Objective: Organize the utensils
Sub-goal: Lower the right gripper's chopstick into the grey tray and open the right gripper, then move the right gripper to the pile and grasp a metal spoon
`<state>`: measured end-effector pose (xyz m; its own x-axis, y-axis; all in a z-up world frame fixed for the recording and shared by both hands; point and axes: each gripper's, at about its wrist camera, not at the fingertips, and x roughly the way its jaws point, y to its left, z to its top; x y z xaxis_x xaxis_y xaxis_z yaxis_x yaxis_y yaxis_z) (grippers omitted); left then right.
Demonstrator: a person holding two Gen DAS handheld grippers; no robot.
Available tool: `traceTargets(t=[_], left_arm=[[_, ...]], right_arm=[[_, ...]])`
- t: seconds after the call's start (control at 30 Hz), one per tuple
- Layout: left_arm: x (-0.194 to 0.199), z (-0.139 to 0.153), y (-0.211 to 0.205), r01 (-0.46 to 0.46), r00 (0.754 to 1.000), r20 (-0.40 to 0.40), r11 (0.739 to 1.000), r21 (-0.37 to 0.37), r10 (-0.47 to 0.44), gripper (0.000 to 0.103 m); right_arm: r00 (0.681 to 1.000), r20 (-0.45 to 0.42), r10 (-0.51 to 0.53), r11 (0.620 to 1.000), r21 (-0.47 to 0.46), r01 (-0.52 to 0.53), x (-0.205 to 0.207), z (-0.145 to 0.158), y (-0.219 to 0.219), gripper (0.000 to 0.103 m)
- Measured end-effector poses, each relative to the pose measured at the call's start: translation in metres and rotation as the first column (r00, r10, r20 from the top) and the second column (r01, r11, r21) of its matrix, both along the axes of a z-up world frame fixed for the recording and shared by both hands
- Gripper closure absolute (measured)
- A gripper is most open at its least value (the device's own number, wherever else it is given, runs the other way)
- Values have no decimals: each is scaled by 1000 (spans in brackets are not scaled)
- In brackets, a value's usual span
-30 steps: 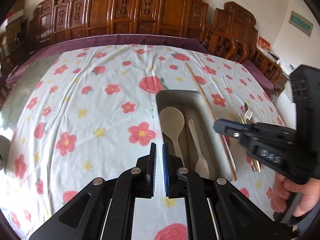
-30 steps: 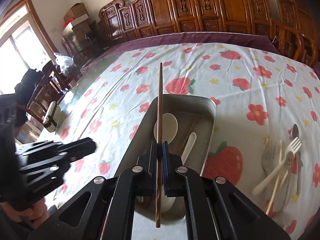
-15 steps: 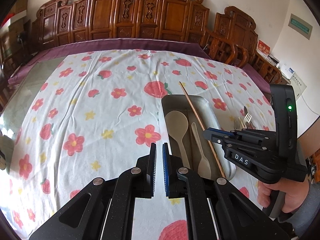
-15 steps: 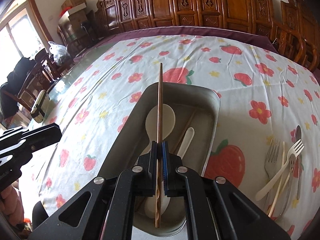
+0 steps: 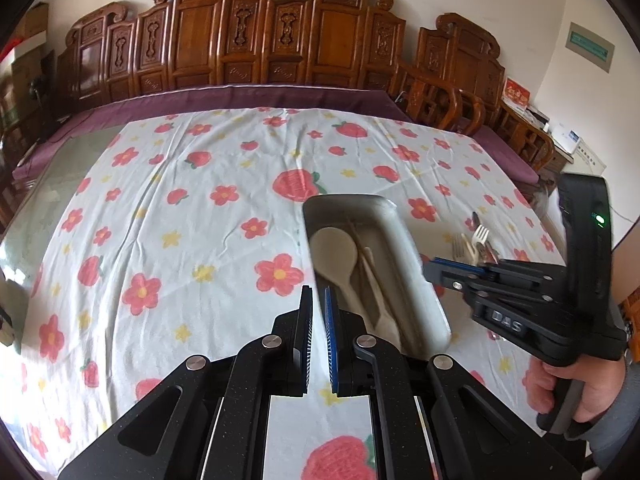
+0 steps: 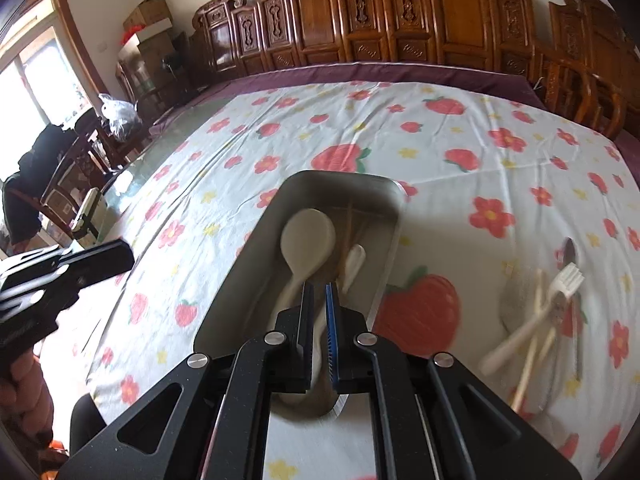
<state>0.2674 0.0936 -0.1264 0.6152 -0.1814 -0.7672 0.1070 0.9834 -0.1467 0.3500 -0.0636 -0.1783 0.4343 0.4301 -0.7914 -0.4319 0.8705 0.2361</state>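
Note:
A grey metal tray (image 6: 384, 200) sits on the floral tablecloth and also shows in the left wrist view (image 5: 416, 264). In it lie a large beige spoon (image 6: 306, 240), a small white spoon (image 6: 354, 264) and brown chopsticks (image 6: 347, 236). My right gripper (image 6: 319, 300) hovers over the tray's near end, jaws slightly apart and empty; it also shows in the left wrist view (image 5: 436, 270). My left gripper (image 5: 318, 304) is left of the tray over the cloth, jaws nearly closed and empty. A loose pile of forks, a spoon and chopsticks (image 6: 548, 312) lies right of the tray.
Carved wooden chairs (image 5: 280, 40) line the table's far edge. A purple cloth border (image 5: 256, 96) runs along that edge. A bare glass strip of table (image 5: 52, 184) lies to the left. More chairs and a bag (image 6: 116, 116) stand at the left side.
My right gripper has let go of the brown chopstick, which now lies in the tray. Its jaws have opened a little. The left gripper has stayed put.

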Motion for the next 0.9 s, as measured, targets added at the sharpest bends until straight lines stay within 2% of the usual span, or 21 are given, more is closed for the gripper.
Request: traceTargets(t=[0.3,0.5,0.57,0.63,0.7,0.9], left_arm=[[-6,7,-28,48,999,13,999,7,-49,98],[-8,7,-51,84,996,10,996,10,-84,97],[-9,7,-59,96,995,8,995,11,-97,93],[-11,6,-68,109,994,8,994,12,-109,84],[-12,5,-77,124,992,6,992,12,-124,82],[-13,-3,-107,164,986,-13,986,19,-164,63]], right_arm=[[998,32,-61,998,-24,61,-45,16,-72,95],[993,65,-103,991,-74,108,-68,25,-116,95],[991,74,-114,988,-94,121,-73,26,-129,95],[988,78,-131,984,-107,139,-78,26,-144,95],[986,79,-150,981,-116,158,-81,26,-157,95],[979,56,-195,973,-116,201,-81,15,-181,95]])
